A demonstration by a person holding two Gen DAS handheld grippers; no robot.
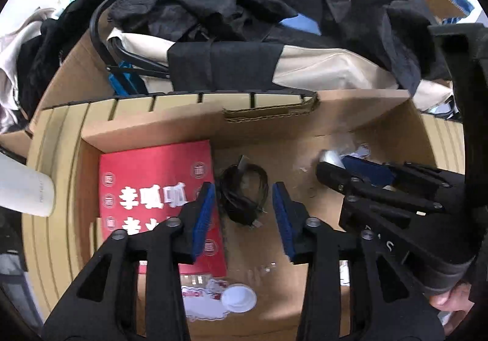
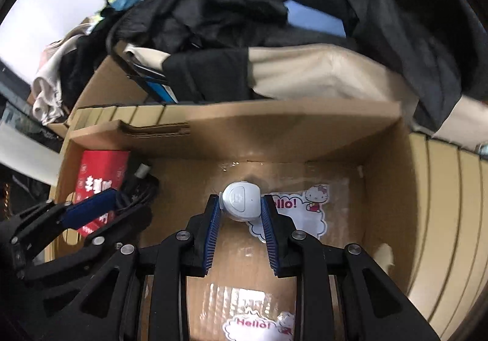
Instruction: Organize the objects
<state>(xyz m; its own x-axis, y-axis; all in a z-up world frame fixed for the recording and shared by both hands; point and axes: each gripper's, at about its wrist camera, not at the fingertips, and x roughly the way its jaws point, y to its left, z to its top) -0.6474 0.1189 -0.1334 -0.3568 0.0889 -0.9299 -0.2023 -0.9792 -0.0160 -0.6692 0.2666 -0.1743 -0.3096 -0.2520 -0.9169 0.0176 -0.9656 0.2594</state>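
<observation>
**Two grippers working inside an open cardboard box**

A brown cardboard box [image 2: 381, 176] is sitting open with its corrugated flaps folded outward; behind it a heap of crumpled black clothing [image 1: 195, 2] is lying over a cream fabric bag [image 1: 329, 72], with more cardboard and printed packaging crowding the background. The box floor is matte and flat, partly covered with glossy tape that is catching the light.

The right gripper [image 2: 241, 213] is closing its ribbed blue pads on a small rounded white device [image 2: 241, 202], smooth and pebble-shaped, holding it just above a cloud-shaped "Hello!" sticker [image 2: 305, 213] on the floor; a second such sticker [image 2: 247, 325] is lying nearer the camera.

The left gripper [image 1: 242, 207] is hovering with its jaws spread apart and empty above a coiled black cable [image 1: 242, 188], which is resting on the box floor just beside a flat red packet [image 1: 152, 188] printed with white characters; the packet is lying in the box's left corner.
</observation>
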